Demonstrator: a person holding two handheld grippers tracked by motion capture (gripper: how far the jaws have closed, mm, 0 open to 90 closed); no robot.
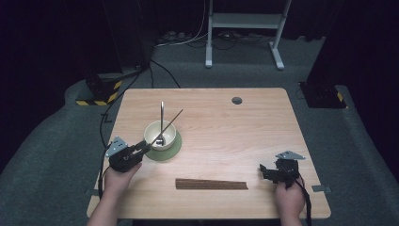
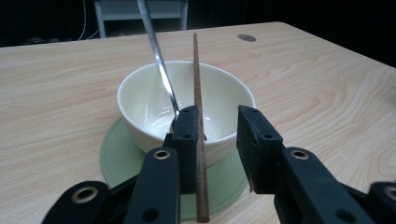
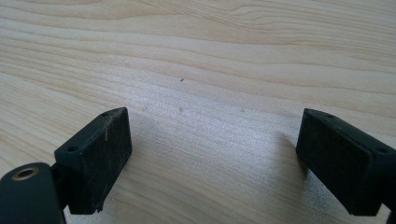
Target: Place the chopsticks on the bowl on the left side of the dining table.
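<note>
Chopstick [image 2: 198, 93] leaned in cream bowl [image 2: 140, 100] beside spoon [image 2: 159, 60], lying against one pad of left gripper [image 2: 212, 140]; jaws parted, other pad clear. Right gripper [image 3: 210, 154] hung wide open over bare table [image 3: 210, 56].

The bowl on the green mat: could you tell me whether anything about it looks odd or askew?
Yes. One chopstick leans across the bowl rim, its lower end sticking out over the green mat between the left tool's open jaws, touching only one pad. The other chopsticks lie together on the table. A metal spoon stands steeply in the bowl.
</note>
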